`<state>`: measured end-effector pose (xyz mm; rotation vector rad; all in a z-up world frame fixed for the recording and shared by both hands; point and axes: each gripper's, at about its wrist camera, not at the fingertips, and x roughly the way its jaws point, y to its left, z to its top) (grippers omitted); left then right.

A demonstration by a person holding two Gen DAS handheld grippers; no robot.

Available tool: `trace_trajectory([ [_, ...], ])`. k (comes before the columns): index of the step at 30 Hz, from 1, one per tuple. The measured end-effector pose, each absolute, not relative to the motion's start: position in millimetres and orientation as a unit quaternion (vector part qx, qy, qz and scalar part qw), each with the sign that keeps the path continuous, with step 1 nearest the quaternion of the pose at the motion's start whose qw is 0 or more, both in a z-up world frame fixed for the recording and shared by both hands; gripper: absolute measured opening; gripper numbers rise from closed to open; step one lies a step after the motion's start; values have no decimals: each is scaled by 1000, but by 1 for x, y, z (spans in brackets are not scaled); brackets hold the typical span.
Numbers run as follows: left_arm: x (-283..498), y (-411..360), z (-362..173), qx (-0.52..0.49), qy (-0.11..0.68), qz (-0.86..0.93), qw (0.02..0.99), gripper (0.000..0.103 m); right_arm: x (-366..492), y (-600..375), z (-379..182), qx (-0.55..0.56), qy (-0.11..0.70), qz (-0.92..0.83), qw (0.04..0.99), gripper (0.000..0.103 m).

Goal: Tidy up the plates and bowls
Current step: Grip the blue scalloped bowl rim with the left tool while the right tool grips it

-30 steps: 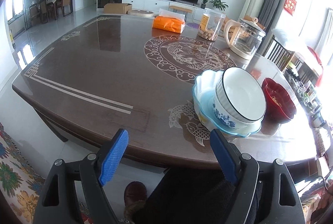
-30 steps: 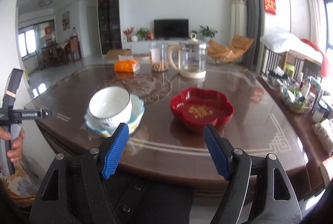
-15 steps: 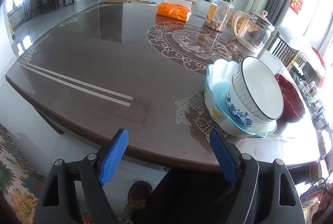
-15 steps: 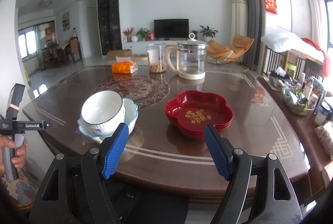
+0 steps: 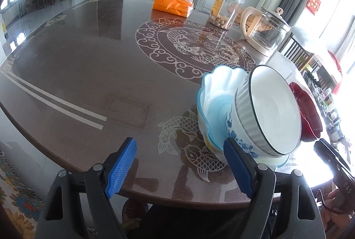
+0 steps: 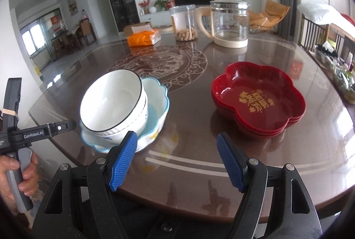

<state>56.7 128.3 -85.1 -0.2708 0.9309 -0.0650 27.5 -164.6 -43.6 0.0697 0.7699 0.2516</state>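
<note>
Both tools have come closer to the dishes since 1 second ago, so the stacked bowls now loom larger in each view. On the left tool [image 5: 180, 166] the blue pads stand wide apart and grip nothing, the right-hand pad just in front of the white bowl [image 5: 274, 113]. That bowl sits tilted inside the scalloped blue bowl [image 5: 214, 92] near the front edge of the surface [image 5: 88, 65]. With its pads spread equally wide, the right tool [image 6: 176, 161] is empty too, aimed between the bowls and the stack of red plates [image 6: 258, 98]. Farther back stand a glass kettle [image 6: 229, 22], a snack jar [image 6: 184, 22] and an orange tissue pack [image 6: 143, 38].
</note>
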Motion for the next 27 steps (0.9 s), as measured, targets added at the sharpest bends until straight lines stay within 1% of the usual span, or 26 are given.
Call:
trace_trajectory([
  [2, 59, 128, -87, -131, 446, -32, 885, 80, 36, -162, -47, 39, 381, 126, 915, 62],
  [5, 67, 128, -89, -137, 448, -36, 882, 79, 48, -159, -52, 46, 389, 138, 910, 58],
  [7, 72, 128, -91, -142, 449, -38, 881, 75, 55, -156, -53, 49, 389, 146, 908, 56],
  [8, 76, 127, -92, -144, 450, -40, 880, 74, 59, -152, -54, 49, 391, 149, 907, 52],
  [9, 79, 125, -93, -145, 452, -42, 879, 71, 64, -149, -56, 48, 394, 153, 905, 50],
  [12, 85, 122, -98, -138, 457, -44, 877, 62, 77, -143, -65, 49, 406, 151, 900, 43],
  [13, 87, 120, -99, -135, 460, -44, 877, 58, 81, -142, -68, 51, 409, 149, 899, 39],
  [16, 93, 116, -103, -127, 459, -45, 878, 55, 91, -142, -76, 61, 418, 147, 894, 30],
  [19, 98, 114, -107, -131, 460, -48, 877, 49, 99, -138, -81, 68, 425, 148, 891, 26],
  [21, 102, 114, -111, -139, 462, -48, 875, 48, 103, -138, -83, 74, 424, 149, 890, 23],
  [23, 106, 115, -116, -153, 467, -54, 869, 45, 106, -137, -85, 79, 426, 149, 889, 20],
  [25, 111, 114, -122, -165, 473, -62, 863, 37, 114, -137, -90, 96, 438, 157, 880, 19],
  [26, 111, 112, -122, -162, 469, -63, 866, 35, 118, -137, -95, 106, 449, 163, 872, 19],
  [27, 112, 110, -123, -165, 470, -74, 864, 26, 120, -137, -98, 115, 457, 167, 866, 19],
])
